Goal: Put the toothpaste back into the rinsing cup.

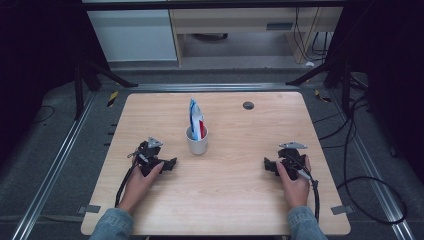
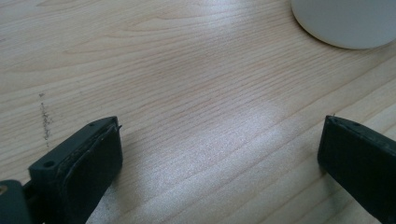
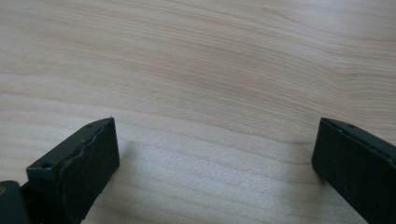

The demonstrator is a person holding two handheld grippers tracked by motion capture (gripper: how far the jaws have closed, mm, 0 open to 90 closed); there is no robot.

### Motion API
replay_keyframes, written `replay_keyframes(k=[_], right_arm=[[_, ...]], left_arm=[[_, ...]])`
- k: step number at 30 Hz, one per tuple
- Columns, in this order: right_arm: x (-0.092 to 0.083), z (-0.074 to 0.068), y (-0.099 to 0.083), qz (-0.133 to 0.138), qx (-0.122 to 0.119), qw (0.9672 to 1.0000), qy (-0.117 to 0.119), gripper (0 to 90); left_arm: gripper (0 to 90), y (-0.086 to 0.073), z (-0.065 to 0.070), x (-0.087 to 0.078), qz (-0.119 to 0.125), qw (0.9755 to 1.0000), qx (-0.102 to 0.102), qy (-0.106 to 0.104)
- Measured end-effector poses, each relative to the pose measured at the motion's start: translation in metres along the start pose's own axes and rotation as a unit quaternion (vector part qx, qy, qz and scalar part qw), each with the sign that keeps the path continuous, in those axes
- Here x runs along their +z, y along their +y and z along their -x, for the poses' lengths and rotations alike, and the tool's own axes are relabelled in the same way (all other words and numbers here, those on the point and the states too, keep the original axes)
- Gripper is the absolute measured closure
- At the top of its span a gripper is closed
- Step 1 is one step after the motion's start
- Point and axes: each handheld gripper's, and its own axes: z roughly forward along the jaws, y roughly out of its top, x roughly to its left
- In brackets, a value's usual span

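Jaws stand apart on both the left tool (image 2: 219, 154) and right tool (image 3: 215, 158); high view adds cup (image 1: 197, 141) holding tube (image 1: 196, 120).

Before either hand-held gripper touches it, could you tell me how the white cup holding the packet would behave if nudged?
The white cup stands upright on smooth wood, so a low nudge would probably slide it. The blue, white and red packet rises well above its rim, so a high push could tip it. The packet looks thin, likely floppy.

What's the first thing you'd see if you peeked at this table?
A white cup stands near the middle of the wooden table, with a blue, white and red packet sticking up out of it. On either side rests a black gripper in a hand, the left gripper and the right gripper, both with jaws wide open.
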Motion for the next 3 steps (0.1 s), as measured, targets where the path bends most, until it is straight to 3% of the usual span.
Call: replay_keyframes(k=[3], right_arm=[[-0.0003,-0.0021,-0.0003,-0.002,0.015,0.9998,-0.013,0.4]], left_arm=[[0.0,0.0000,0.0000,-0.0001,0.000,1.0000,0.000,0.000]])
